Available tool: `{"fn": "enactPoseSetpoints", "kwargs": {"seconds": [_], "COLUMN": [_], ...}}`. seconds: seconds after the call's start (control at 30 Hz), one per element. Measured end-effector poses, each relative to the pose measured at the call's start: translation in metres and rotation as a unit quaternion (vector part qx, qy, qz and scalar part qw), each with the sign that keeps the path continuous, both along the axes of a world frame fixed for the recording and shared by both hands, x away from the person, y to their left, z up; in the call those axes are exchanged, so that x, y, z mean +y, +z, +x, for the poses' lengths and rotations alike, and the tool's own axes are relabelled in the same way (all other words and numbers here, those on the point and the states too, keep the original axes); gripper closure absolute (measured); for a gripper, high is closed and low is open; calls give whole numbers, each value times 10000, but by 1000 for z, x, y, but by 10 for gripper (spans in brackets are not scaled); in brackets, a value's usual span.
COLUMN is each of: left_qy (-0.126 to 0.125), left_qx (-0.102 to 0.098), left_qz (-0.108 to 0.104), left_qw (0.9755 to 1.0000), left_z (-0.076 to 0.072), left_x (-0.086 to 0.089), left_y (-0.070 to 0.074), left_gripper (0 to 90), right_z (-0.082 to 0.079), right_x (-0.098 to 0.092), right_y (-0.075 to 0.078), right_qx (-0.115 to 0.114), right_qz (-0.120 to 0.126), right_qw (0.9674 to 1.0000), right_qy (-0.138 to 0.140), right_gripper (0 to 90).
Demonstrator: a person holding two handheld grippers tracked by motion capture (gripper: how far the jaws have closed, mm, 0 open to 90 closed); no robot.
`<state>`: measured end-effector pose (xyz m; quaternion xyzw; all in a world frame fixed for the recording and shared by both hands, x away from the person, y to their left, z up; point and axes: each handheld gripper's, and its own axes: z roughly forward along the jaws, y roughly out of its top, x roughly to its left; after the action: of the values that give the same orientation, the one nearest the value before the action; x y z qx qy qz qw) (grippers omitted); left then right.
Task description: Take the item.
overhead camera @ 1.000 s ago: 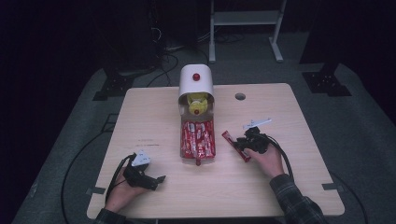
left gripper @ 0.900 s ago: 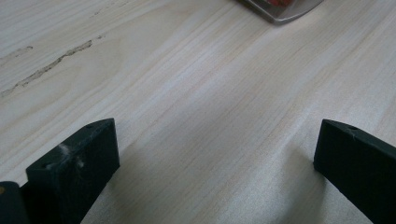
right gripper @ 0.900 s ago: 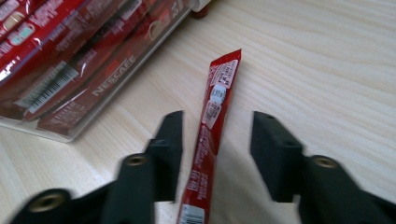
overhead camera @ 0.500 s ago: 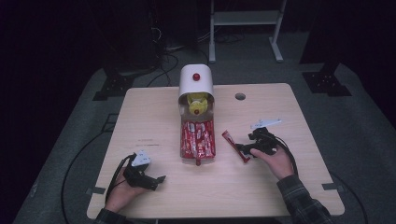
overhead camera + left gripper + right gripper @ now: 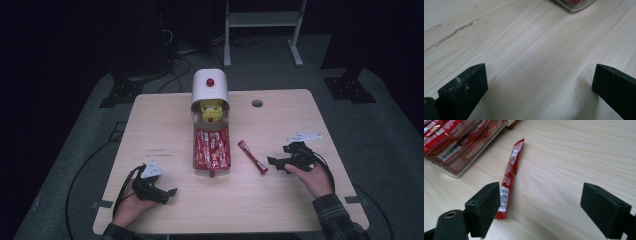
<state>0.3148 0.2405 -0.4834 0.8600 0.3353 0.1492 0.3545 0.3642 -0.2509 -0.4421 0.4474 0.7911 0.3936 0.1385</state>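
Tabletop (image 5: 165,125) left half bare from far edge to near edge: free passage. Centre blocked by dispenser (image 5: 210,90) and its tray (image 5: 197,162) of sachets. One sachet (image 5: 252,156) lies loose just right of tray. Right far corner open, bar a small hole (image 5: 257,103).

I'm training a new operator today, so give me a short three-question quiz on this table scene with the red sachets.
1. True or false: the right gripper is shut on the loose sachet.
2. Where does the loose sachet lie relative to the clear tray? A) inside it B) on the table to its right C) on the white dispenser
3. What lies between the left gripper's jaws?

Key:
1. False; its jaws have just been opening, and the sachet lies flat on the table.
2. B
3. Nothing but bare table.
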Motion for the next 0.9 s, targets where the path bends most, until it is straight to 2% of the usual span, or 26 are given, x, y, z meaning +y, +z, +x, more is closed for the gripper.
{"fn": "enactPoseSetpoints", "kwargs": {"seconds": [0.43,0.7,0.83,0.9], "left_qy": [-1,-1,3,4], "left_qx": [-1,-11,-12,-13], "left_qz": [1,-7,-14,-15], "left_qw": [10000,10000,10000,10000], "left_z": [0,0,0,0], "left_x": [0,0,0,0], "left_y": [0,0,0,0], "left_gripper": [0,0,0,0], "right_z": [-14,-23,-25,-26], "right_x": [-23,-39,-44,-45], "right_y": [-8,-20,-26,-29], "right_qx": [71,221,267,220], "right_qz": [-119,-200,-336,-432], "right_qw": [9997,9987,9980,9977], "right_qy": [-222,-409,-455,-476], "right_gripper": [136,137,136,136]}}
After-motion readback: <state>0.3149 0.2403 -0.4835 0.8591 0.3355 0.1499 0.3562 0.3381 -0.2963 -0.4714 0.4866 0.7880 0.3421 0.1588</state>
